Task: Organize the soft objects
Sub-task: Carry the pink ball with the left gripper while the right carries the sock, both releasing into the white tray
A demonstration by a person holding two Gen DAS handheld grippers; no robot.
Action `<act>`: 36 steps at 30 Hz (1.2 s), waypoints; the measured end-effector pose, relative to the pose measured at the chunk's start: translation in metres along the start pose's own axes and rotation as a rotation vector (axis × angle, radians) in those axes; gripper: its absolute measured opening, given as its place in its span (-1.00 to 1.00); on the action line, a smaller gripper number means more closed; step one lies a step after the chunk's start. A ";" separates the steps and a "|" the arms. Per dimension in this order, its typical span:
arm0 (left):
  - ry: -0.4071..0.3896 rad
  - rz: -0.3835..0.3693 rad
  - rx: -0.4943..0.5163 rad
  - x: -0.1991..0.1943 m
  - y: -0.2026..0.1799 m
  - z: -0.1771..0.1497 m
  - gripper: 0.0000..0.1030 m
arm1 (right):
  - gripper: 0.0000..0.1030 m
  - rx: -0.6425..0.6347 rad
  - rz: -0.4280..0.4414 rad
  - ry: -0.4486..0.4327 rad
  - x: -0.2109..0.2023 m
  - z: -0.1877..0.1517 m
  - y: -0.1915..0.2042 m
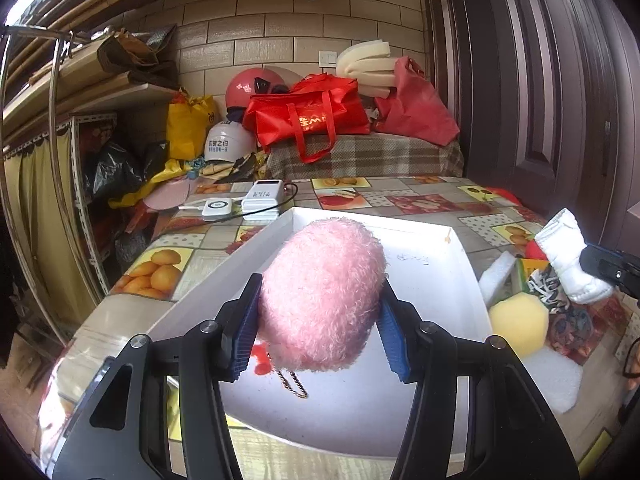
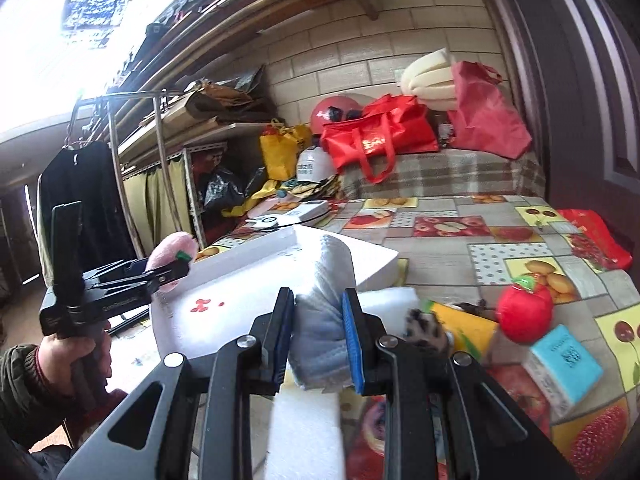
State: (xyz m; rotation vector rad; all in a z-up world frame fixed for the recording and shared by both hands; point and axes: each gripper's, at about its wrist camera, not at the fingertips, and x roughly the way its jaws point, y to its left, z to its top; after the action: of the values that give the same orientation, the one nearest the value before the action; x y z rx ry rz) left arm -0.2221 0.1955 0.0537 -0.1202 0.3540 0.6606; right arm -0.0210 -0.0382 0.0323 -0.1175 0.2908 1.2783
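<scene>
Fruit-print tablecloth (image 1: 424,200), white tray (image 1: 460,264); brick wall (image 1: 280,32) behind.

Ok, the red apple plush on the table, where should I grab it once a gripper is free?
Grip the red apple plush across its round body, below the green leaf. Come from above: it seems to lean on the yellow item, and the blue box sits close in front, crowding its sides.

The fluffy toy (image 1: 322,296) is pink, the tray (image 1: 432,240) white. The rolled cloth (image 2: 326,320) is pale grey-white. The worktop (image 1: 420,196) has a fruit-patterned cover. The fingers (image 1: 244,332) are blue-padded.
</scene>
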 end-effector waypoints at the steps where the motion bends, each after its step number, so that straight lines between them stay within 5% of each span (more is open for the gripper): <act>1: 0.005 -0.001 -0.001 0.004 0.002 0.001 0.04 | -0.54 -0.005 0.010 0.002 0.004 0.000 0.004; 14: -0.008 0.061 -0.035 0.040 0.020 0.013 0.04 | -0.55 -0.047 0.091 0.071 0.058 0.001 0.050; 28: 0.043 0.074 -0.103 0.061 0.032 0.015 0.05 | -0.54 -0.010 0.016 0.102 0.122 0.016 0.052; 36: 0.061 0.072 -0.065 0.064 0.025 0.016 0.07 | -0.53 0.034 0.018 0.123 0.126 0.016 0.047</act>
State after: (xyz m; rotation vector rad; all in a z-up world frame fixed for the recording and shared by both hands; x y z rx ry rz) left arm -0.1858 0.2555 0.0454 -0.1900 0.3971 0.7414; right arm -0.0307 0.0960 0.0161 -0.1654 0.4195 1.2856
